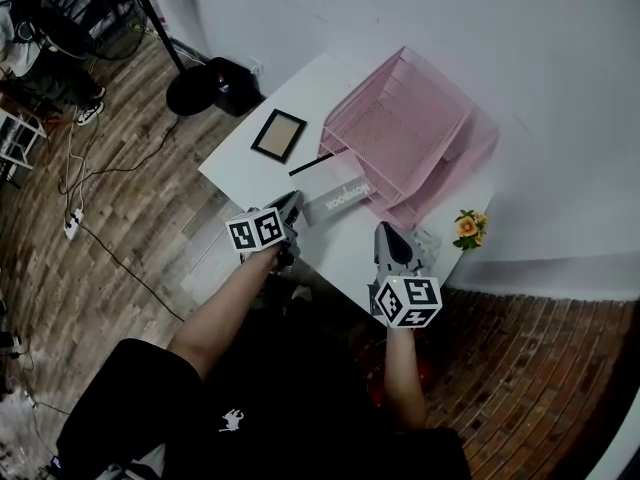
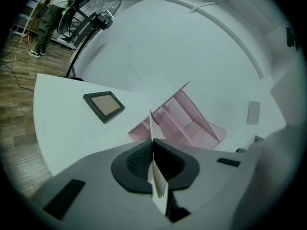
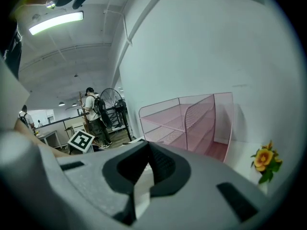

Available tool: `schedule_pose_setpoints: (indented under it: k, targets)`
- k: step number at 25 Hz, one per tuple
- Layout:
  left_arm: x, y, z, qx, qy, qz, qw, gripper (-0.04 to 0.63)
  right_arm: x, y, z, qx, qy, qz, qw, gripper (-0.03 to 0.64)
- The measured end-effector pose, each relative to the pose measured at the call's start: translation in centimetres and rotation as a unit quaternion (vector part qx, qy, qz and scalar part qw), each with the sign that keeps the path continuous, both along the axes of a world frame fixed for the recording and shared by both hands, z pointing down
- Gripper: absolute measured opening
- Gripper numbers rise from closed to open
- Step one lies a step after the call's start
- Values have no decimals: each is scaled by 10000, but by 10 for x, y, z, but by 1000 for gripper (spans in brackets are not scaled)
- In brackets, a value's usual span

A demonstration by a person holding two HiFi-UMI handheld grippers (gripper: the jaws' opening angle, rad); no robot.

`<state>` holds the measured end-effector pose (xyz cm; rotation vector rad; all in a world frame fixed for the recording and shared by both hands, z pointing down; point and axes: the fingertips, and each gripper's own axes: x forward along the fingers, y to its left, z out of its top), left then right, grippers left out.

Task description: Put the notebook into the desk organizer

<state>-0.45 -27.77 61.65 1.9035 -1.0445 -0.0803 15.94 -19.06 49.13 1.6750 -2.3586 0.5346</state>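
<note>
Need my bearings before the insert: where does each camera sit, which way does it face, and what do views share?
Head view: on the person's head, steeply down onto the table, desk organizer and notebook; both forearms, left gripper and right gripper show.
Left gripper view: along its jaws, shut on the notebook, toward organizer and picture frame.
Right gripper view: along its jaws toward the organizer's shelves and flower.
Shared: all three show the organizer.
</note>
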Motion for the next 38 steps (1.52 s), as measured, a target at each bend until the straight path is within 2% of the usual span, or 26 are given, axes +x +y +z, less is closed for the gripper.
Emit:
schedule_pose_setpoints:
  k: [10,22,38]
  targets:
    - [18,-1,12,64,-573,-477,9972,11,-2,1,28,-283,-34,-61,9996,2]
    - [35,-14,15,195,-1115,-659,9914,12,-15,-15,72,-630,-123,-170,9978,2]
    - [66,-37,18,119,-805,-812,9934,25,12,-19,91,-828,-326,328,9955,2]
